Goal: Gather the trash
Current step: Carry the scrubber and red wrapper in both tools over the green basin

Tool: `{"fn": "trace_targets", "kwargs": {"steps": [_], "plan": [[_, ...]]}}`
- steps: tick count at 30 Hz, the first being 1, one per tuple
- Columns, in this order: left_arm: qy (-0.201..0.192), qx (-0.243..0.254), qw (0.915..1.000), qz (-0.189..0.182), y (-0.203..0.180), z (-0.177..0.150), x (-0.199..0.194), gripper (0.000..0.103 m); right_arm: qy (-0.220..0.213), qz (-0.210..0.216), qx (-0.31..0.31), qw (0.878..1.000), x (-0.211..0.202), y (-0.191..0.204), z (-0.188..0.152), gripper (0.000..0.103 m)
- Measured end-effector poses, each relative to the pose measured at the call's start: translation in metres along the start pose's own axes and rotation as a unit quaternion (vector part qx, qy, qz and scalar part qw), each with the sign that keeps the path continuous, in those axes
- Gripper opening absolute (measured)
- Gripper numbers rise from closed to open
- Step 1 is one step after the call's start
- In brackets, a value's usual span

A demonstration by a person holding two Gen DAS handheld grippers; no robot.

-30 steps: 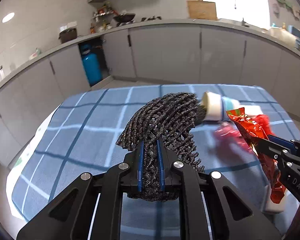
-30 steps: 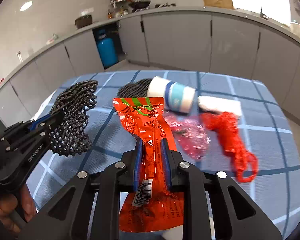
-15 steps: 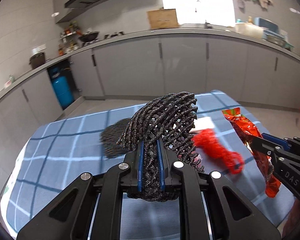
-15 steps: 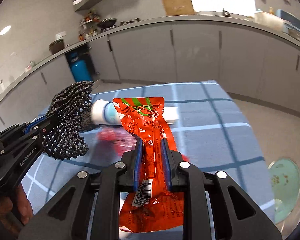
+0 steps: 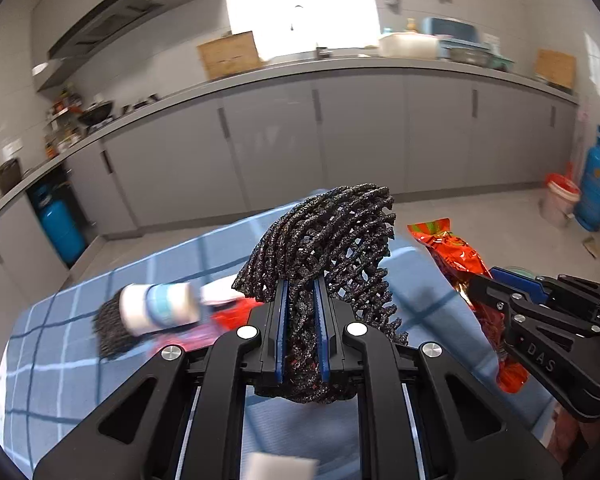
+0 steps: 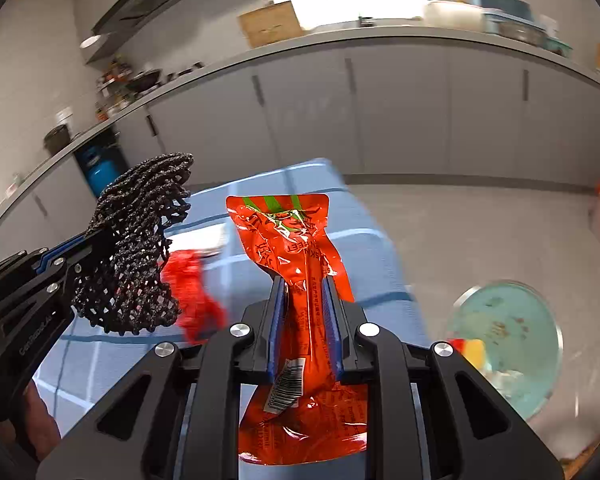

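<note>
My left gripper (image 5: pixel 300 292) is shut on a black foam net sleeve (image 5: pixel 332 240) and holds it above the blue checked tablecloth (image 5: pixel 80 344). My right gripper (image 6: pixel 305 288) is shut on a red snack wrapper (image 6: pixel 292 236), held above the table's right edge. Each gripper shows in the other's view: the wrapper (image 5: pixel 456 256) at right, the net (image 6: pixel 140 232) at left. On the table lie a white and blue paper cup (image 5: pixel 160 308) on its side, a second black net (image 5: pixel 108 332) and a red mesh net (image 6: pixel 192 292).
A round teal bin (image 6: pixel 508 344) with trash inside stands on the floor right of the table. Grey cabinets (image 5: pixel 340 140) run along the back wall. Blue gas cylinders (image 5: pixel 598 176) and a small lined bucket (image 5: pixel 560 204) stand at the far right.
Both grippers have swung right and tilted up with their loads. The table has slid left in both views and the teal bin has come closer in the right wrist view.
</note>
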State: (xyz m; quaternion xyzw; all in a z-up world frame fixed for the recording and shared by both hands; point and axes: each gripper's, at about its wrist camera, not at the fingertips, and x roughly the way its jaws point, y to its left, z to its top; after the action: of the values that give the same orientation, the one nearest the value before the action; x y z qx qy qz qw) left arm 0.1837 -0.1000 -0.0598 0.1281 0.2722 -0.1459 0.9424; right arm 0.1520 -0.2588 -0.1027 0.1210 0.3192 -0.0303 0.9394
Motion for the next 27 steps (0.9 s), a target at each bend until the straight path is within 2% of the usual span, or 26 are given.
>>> {"fn": "trace_targets", "kwargs": {"steps": [6, 12, 27], "plan": [[0.001, 0.035, 0.9982, -0.048, -0.062, 0.006, 0.005, 0.014, -0.004, -0.045, 0.037, 0.998, -0.013, -0.061, -0.01, 0.021], [0.002, 0.064, 0.9948, -0.079, -0.106, 0.006, 0.01, 0.014, -0.001, -0.083, 0.069, 0.994, -0.021, -0.116, -0.023, 0.021], [0.03, 0.086, 0.9854, -0.144, -0.19, 0.007, 0.046, 0.014, 0.014, -0.128, 0.118, 0.985, -0.01, -0.193, -0.042, 0.021]]}}
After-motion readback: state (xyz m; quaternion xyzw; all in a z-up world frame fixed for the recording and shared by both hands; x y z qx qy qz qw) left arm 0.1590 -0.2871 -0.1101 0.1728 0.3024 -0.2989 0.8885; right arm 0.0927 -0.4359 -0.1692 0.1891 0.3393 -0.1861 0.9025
